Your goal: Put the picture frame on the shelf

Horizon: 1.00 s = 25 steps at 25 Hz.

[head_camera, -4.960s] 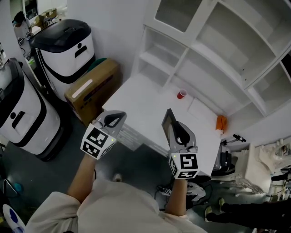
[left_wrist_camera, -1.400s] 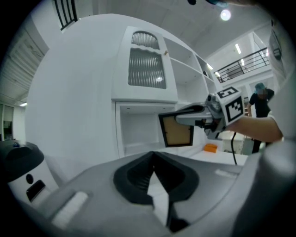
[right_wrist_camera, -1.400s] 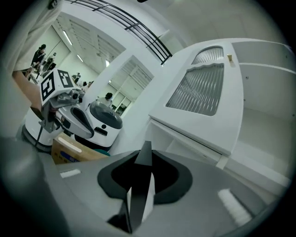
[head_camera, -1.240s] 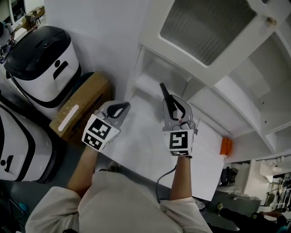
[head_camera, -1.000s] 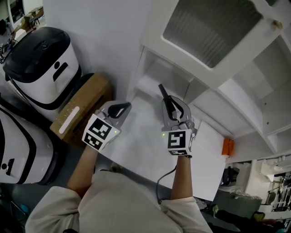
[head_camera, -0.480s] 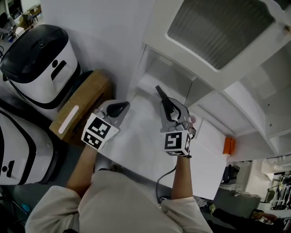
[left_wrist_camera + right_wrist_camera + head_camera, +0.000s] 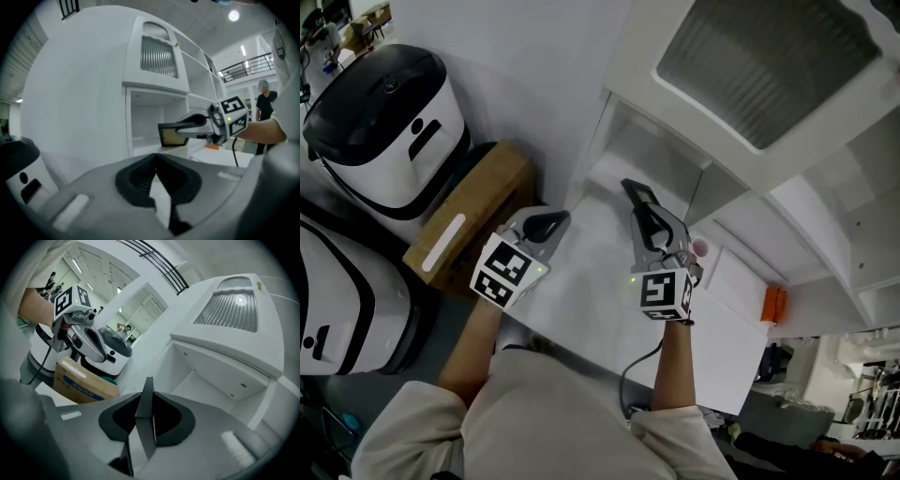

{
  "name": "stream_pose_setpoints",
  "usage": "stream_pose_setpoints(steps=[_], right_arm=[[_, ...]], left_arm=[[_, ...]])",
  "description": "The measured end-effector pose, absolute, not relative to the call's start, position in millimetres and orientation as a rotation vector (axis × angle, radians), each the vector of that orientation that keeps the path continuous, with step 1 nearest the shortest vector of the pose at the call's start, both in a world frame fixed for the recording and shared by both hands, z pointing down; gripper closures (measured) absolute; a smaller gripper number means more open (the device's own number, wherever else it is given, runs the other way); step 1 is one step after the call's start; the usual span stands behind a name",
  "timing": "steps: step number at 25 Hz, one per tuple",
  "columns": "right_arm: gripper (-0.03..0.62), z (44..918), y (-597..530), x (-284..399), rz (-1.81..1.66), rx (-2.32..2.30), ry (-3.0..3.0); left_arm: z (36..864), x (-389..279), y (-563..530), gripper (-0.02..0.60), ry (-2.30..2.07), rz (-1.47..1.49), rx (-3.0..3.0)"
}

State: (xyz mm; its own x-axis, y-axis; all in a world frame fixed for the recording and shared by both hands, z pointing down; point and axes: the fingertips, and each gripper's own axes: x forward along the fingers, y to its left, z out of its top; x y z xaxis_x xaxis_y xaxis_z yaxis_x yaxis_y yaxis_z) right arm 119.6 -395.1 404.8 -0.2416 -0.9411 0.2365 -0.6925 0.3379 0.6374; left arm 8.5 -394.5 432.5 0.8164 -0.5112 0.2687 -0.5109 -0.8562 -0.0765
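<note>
Shelf (image 7: 649, 161) of white compartments fills the upper right of the head view, and we see a ribbed-glass cabinet door (image 7: 769, 58) above its lowest left bay. Below it a white table (image 7: 591, 281) runs from centre to lower right.

At centre we find the right tool (image 7: 648, 217), its marker cube (image 7: 664, 295) toward the lower edge and its jaws pointing up the picture toward that open bay. The jaws are clamped on the picture frame (image 7: 635, 192), which stands upright and edge-on between them and projects beyond their tips.

In the right gripper view the same frame appears at centre as a thin dark blade pinched from both sides, with the bay's interior behind it at right. In the left gripper view we see its face right of centre: a dark border round a tan panel, set before the bay's opening and over the table. Whether its lower edge touches any surface we cannot tell.

The left tool (image 7: 549, 223) sits left of centre in the head view, beside the right one and apart from the frame. Its own view shows the jaws brought together at the tips with nothing between them.

At left we note a cardboard box (image 7: 469, 220) and two white-and-black machines (image 7: 389, 112). An orange object (image 7: 773, 303) shows at the table's right edge.
</note>
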Motion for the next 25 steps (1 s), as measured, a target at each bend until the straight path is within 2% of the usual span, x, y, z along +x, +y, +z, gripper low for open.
stream_pose_setpoints(steps=[25], right_arm=[[0.496,451.1,-410.4,122.0,-0.565,1.233,-1.948]], left_arm=[[447.6,3.9,-393.5,0.580,0.851,-0.499,-3.000]])
